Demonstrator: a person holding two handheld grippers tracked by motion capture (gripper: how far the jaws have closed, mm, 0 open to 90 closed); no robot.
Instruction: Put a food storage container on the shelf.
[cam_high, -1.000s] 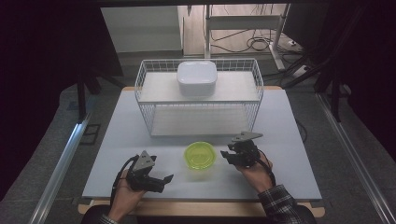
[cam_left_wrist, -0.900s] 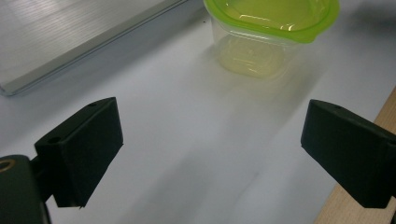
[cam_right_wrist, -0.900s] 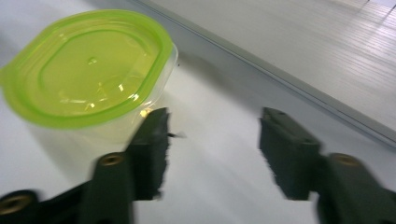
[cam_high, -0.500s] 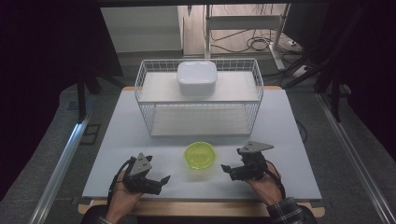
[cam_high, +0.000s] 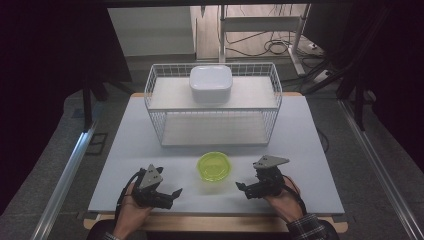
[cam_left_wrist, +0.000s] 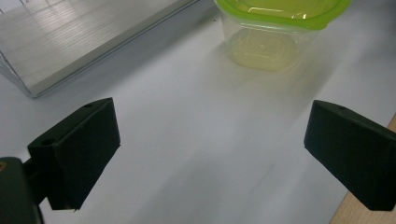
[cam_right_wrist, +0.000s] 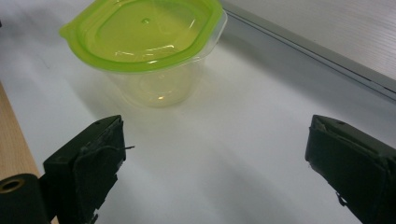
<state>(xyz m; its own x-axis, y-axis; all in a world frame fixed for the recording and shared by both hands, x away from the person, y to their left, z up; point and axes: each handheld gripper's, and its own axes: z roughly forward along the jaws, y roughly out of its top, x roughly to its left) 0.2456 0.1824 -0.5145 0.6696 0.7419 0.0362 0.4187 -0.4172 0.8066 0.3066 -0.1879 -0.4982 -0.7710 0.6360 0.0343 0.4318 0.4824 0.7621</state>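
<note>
Two tongs sat nearest me: my left gripper (cam_high: 172, 192) at seven o'clock, wide and empty; my right gripper (cam_high: 241, 187) at five, its jaws just opened wide, nothing between. Between them, apart, stood the green-lidded container (cam_high: 215, 166). At twelve, a wire basket (cam_high: 214, 120) carried a white box (cam_high: 210, 84). No lettering was readable.

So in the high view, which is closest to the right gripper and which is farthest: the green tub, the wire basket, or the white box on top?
From the right gripper:
1. Green tub, just beside it toward the table's middle.
2. Wire basket, behind the tub, across the table's middle.
3. White box, up on the basket's top shelf, at the back.
</note>
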